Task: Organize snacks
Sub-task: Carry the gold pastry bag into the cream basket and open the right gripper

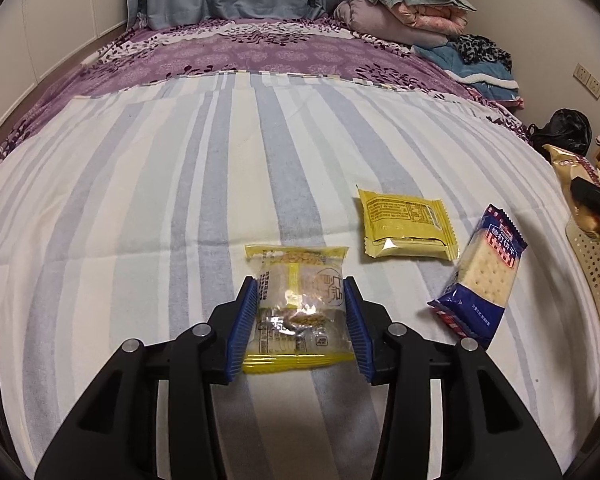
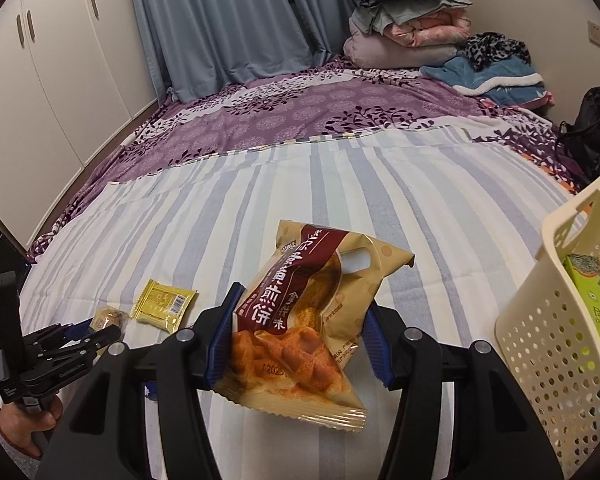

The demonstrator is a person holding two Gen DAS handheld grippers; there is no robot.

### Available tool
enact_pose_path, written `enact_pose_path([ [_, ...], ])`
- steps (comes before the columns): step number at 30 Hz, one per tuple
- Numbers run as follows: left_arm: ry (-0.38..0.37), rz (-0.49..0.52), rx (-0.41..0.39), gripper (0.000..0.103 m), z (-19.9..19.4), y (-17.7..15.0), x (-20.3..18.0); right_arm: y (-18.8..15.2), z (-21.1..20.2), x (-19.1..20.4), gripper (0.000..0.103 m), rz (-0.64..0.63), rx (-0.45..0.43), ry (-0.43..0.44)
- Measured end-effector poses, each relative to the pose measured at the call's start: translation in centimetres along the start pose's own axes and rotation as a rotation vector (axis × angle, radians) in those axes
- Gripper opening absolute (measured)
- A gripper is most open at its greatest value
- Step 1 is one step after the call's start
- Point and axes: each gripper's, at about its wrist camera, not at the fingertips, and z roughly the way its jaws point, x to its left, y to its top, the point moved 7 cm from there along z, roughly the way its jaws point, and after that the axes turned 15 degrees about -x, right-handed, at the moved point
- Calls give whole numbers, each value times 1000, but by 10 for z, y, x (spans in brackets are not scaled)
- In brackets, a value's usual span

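My left gripper (image 1: pixel 300 312) is shut on a clear snack packet with yellow ends (image 1: pixel 296 304), which lies on the striped bed sheet (image 1: pixel 140 200). Beside it lie a yellow packet (image 1: pixel 408 228) and a blue cracker packet (image 1: pixel 480 276). My right gripper (image 2: pixel 300 336) is shut on a beige and maroon snack bag (image 2: pixel 300 312), held tilted above the sheet, left of a cream perforated basket (image 2: pixel 540 320). The right wrist view also shows the left gripper (image 2: pixel 96 330) with its packet (image 2: pixel 108 318), and the yellow packet (image 2: pixel 164 306).
A green box (image 2: pixel 592 292) sits inside the basket. Folded quilts (image 2: pixel 408 24) and a blue blanket (image 2: pixel 496 76) are piled at the far end of the purple bedspread (image 2: pixel 260 120). A black bag (image 2: pixel 596 132) sits at the right edge. White wardrobes (image 2: pixel 60 60) stand left.
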Motion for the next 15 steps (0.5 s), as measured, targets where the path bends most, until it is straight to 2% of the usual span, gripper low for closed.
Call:
enact_pose_path([
  [4, 0, -9, 2, 41, -1, 0, -1, 4, -9, -1, 56, 4, -16, 2],
  [15, 4, -21, -48, 41, -29, 14, 5, 24, -43, -8, 55, 20, -96, 10],
])
